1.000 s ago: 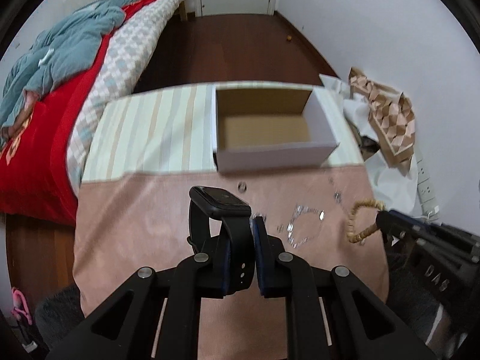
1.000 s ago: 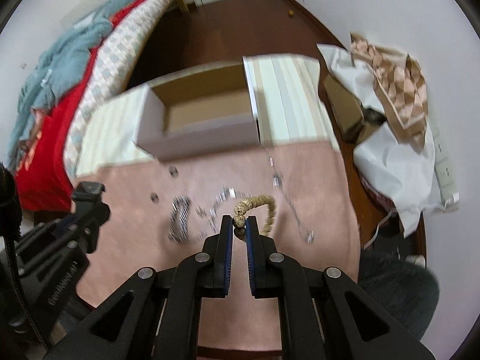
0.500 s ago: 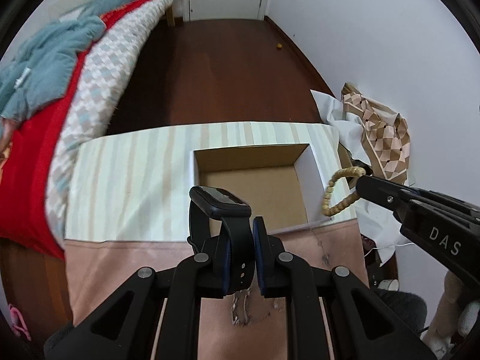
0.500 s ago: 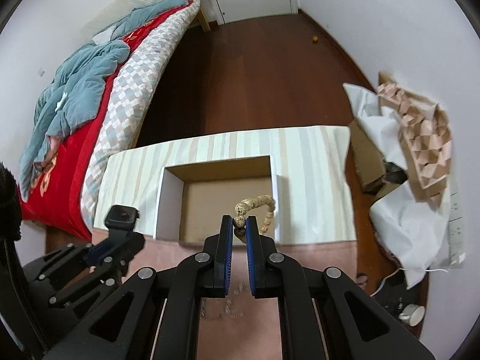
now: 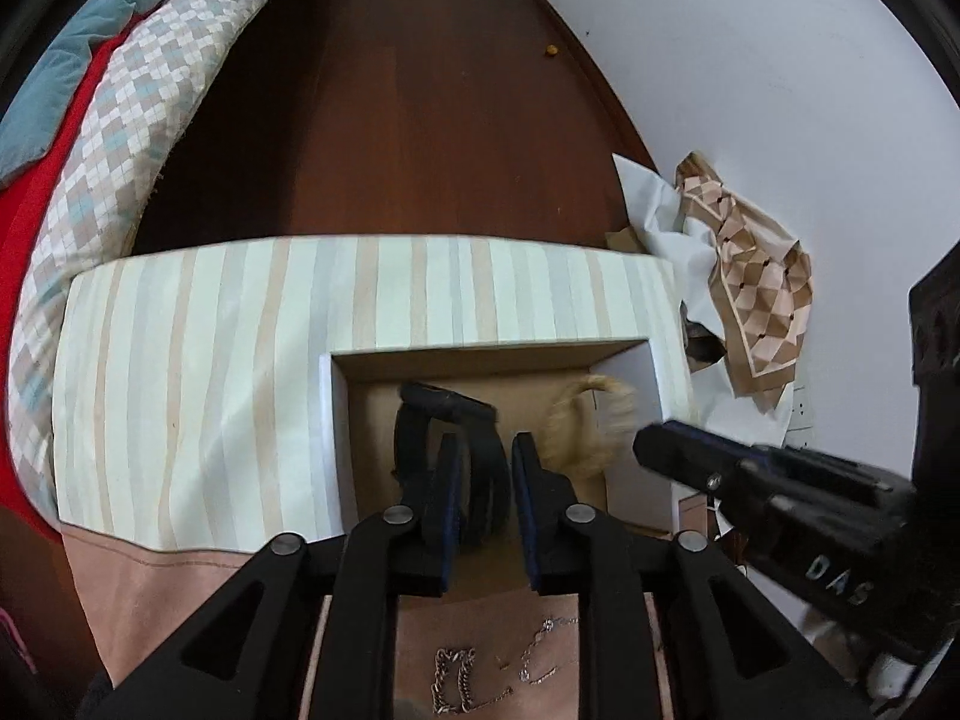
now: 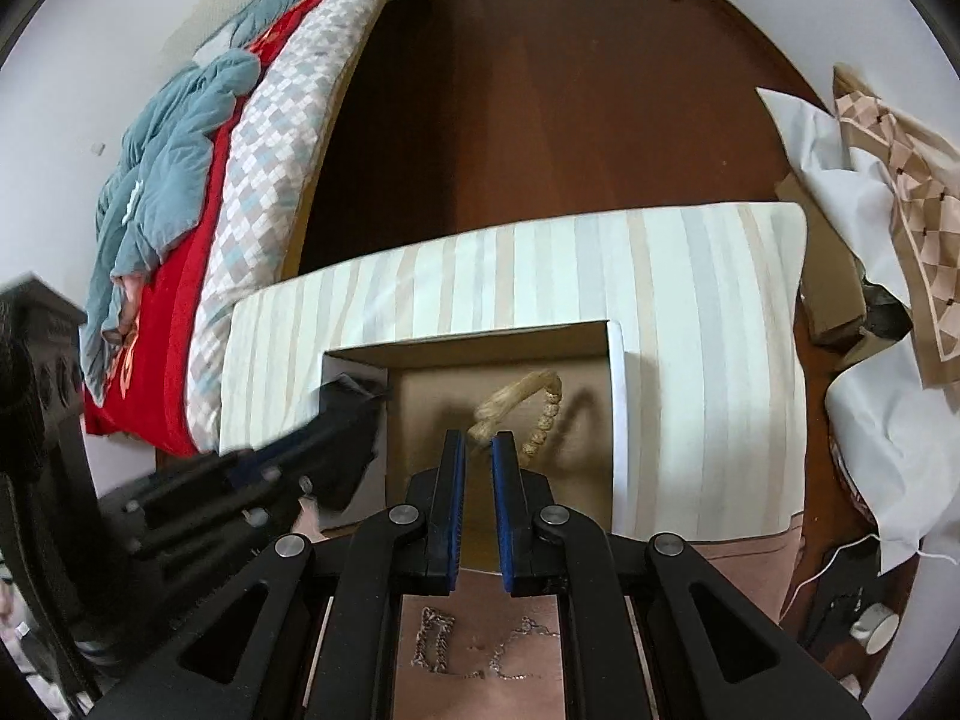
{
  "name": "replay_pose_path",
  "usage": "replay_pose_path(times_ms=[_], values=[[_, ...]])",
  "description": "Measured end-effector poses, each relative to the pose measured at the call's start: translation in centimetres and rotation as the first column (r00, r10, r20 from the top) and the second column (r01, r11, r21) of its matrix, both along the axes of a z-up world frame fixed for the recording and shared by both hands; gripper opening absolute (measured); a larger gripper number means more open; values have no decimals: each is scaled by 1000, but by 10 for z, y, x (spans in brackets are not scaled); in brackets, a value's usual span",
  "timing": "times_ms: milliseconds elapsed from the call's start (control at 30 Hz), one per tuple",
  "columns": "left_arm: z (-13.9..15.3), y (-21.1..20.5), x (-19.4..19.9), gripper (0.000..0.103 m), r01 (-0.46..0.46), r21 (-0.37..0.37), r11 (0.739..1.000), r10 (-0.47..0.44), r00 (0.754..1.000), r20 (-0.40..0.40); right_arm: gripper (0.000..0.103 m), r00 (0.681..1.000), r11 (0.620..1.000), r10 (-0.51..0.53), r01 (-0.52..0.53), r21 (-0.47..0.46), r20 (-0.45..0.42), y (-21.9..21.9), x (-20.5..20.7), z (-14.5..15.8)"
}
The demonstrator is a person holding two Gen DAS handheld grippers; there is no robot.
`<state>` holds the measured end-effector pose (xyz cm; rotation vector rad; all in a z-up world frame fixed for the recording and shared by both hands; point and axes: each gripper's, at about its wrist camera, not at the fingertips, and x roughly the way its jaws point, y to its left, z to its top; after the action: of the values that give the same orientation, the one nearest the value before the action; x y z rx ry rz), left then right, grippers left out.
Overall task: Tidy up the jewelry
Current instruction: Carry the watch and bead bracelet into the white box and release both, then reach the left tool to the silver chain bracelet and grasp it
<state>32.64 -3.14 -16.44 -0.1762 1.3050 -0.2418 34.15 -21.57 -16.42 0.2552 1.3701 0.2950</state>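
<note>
The black watch (image 5: 447, 438) hangs over the open cardboard box (image 5: 339, 420), toward the box's left wall, its strap loop standing upright and its face turned to the far wall. It sits between the jaws of the left gripper (image 5: 483, 498), which are opening around the strap, so it looks about to drop straight down. The beaded bracelet (image 6: 528, 414) hangs as an arch over the box's middle, one end just ahead of the right gripper (image 6: 477, 498), whose jaws are also opening. Two chains (image 6: 435, 639) lie on the pink cloth (image 5: 180, 588) at the table's near edge, beneath both grippers.
</note>
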Motion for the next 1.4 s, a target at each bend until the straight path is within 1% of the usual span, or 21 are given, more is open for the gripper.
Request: replay_pose_path(times_ms=[33, 67, 100, 133, 200, 233, 267, 300, 333, 367, 400, 433, 467, 500, 533, 700, 800, 1033, 1100, 1167, 1400], values=[[3, 1, 0, 37, -4, 9, 1000, 4, 1000, 12, 25, 1000, 1000, -1, 1, -9, 3, 0, -1, 0], [5, 2, 1, 57, -7, 15, 1000, 7, 1000, 21, 31, 1000, 1000, -5, 5, -22, 7, -1, -2, 0], [8, 6, 1, 65, -18, 29, 999, 17, 999, 37, 37, 1000, 999, -13, 13, -32, 11, -4, -3, 1], [11, 10, 2, 66, -24, 28, 999, 22, 999, 48, 42, 1000, 999, -15, 16, -46, 14, -6, -5, 3], [15, 17, 0, 68, -45, 40, 998, 43, 997, 57, 45, 999, 996, -19, 22, -82, 32, -8, -10, 7], [16, 20, -2, 70, -56, 50, 997, 53, 997, 65, 47, 999, 994, -17, 21, -105, 43, -9, -14, 10], [18, 22, -5, 75, -65, 68, 996, 60, 995, 79, 49, 999, 989, -13, 21, -148, 51, -9, -18, 12], [19, 25, -7, 79, -71, 91, 993, 63, 994, 92, 54, 998, 984, -10, 21, -178, 65, -9, -23, 15], [20, 27, -10, 81, -78, 118, 990, 66, 992, 107, 59, 997, 981, -8, 22, -193, 73, -9, -26, 16], [21, 28, -15, 86, -86, 149, 985, 68, 990, 123, 61, 997, 972, -7, 26, -233, 82, -9, -30, 17], [21, 30, -18, 93, -95, 177, 980, 71, 988, 133, 68, 996, 961, -5, 31, -275, 93, -8, -34, 17], [21, 31, -23, 95, -106, 208, 972, 76, 986, 145, 76, 994, 948, 1, 34, -318, 110, -8, -39, 17], [21, 33, -27, 98, -113, 226, 968, 80, 985, 151, 80, 993, 936, 2, 40, -350, 120, -7, -43, 17], [20, 34, -31, 100, -121, 246, 962, 83, 984, 160, 88, 992, 928, 1, 46, -370, 127, -7, -46, 16], [19, 35, -36, 100, -128, 263, 956, 85, 982, 169, 93, 991, 920, 6, 48, -390, 137, -5, -51, 15], [20, 39, -60, 101, -156, 314, 936, 91, 973, 212, 93, 981, 904, 17, 68, -423, 193, -1, -69, 22], [31, 42, -75, 101, -174, 306, 936, 100, 965, 243, 100, 974, 903, 14, 85, -421, 227, 2, -82, 32], [66, 42, -109, 101, -207, 301, 931, 105, 940, 324, 101, 954, 905, 9, 121, -409, 301, 9, -119, 65], [74, 42, -118, 101, -216, 306, 927, 103, 933, 345, 101, 943, 903, 8, 136, -408, 332, 10, -131, 77], [84, 43, -130, 101, -219, 298, 929, 101, 926, 365, 101, 935, 903, 9, 145, -404, 354, 12, -142, 87], [106, 45, -165, 101, -234, 275, 933, 109, 909, 403, 103, 907, 904, 0, 180, -388, 421, 13, -176, 117]])
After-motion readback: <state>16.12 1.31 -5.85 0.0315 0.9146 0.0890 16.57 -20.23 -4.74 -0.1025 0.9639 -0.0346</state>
